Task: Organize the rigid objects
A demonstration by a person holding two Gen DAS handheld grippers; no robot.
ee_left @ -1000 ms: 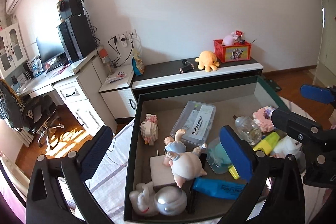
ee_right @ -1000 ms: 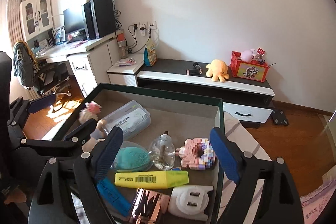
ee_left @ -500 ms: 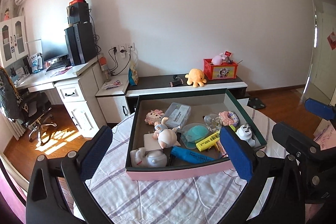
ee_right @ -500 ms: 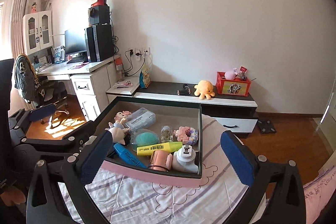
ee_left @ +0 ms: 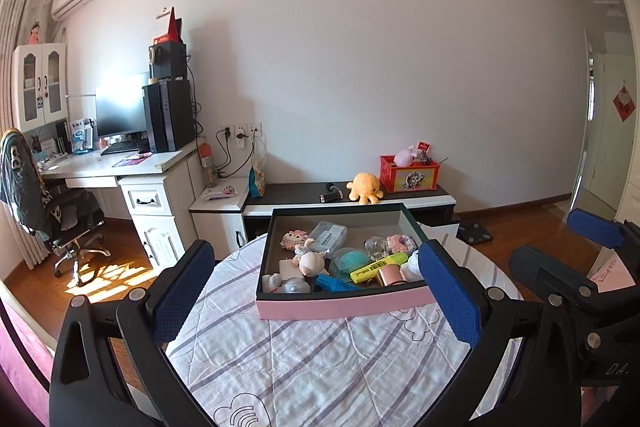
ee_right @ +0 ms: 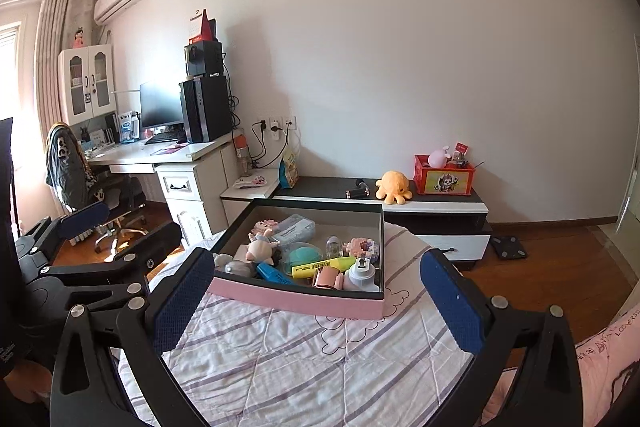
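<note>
A pink-sided box [ee_left: 340, 305] sits on the striped cloth [ee_left: 320, 367], long side facing both grippers. A yellow highlighter [ee_left: 378, 267] lies slantwise inside. The left gripper [ee_left: 316, 293] and right gripper [ee_right: 316, 301] gape wide, holding nothing.

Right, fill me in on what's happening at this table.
A person holds two tongs over the table, and neither grips anything. The left tongs and right tongs are both open and empty, apart from the box. The box sits on the striped cloth, packed with small things: a yellow highlighter, a blue marker, figurines and a clear case.
</note>
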